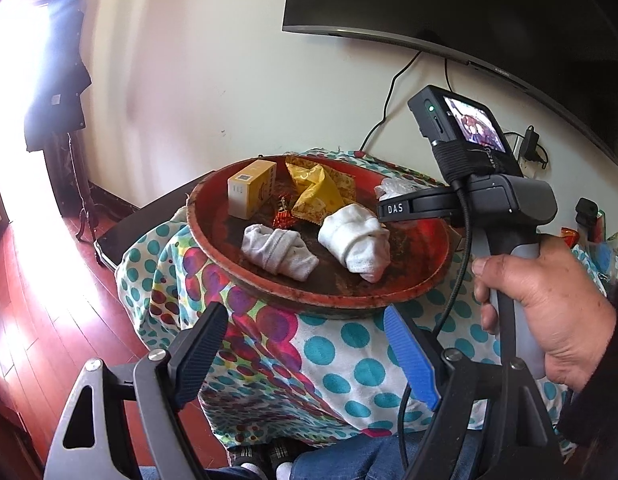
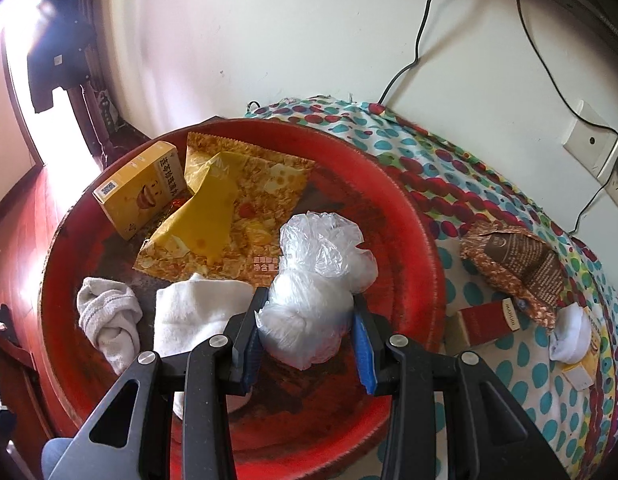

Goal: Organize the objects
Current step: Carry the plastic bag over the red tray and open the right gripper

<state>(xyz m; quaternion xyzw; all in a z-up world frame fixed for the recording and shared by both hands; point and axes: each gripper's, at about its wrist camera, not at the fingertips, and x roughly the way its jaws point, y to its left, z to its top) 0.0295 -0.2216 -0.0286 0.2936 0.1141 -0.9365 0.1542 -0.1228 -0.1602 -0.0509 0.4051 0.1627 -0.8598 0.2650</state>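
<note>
The right tool (image 2: 307, 340) grips a crumpled clear plastic bag (image 2: 317, 280) between its two pads, over the red tray (image 2: 413, 248). In the tray, just left of the bag, lies a white sock (image 2: 197, 308); farther left, a grey sock (image 2: 109, 316). Behind the bag lies a yellow snack packet (image 2: 229, 208), with a yellow box (image 2: 143, 188) at the tray's far left. Right of the tray, on the dotted cloth (image 2: 461, 196), lie a brown wrapper (image 2: 517, 268), a red box (image 2: 489, 320) and a white roll (image 2: 573, 336).
</note>
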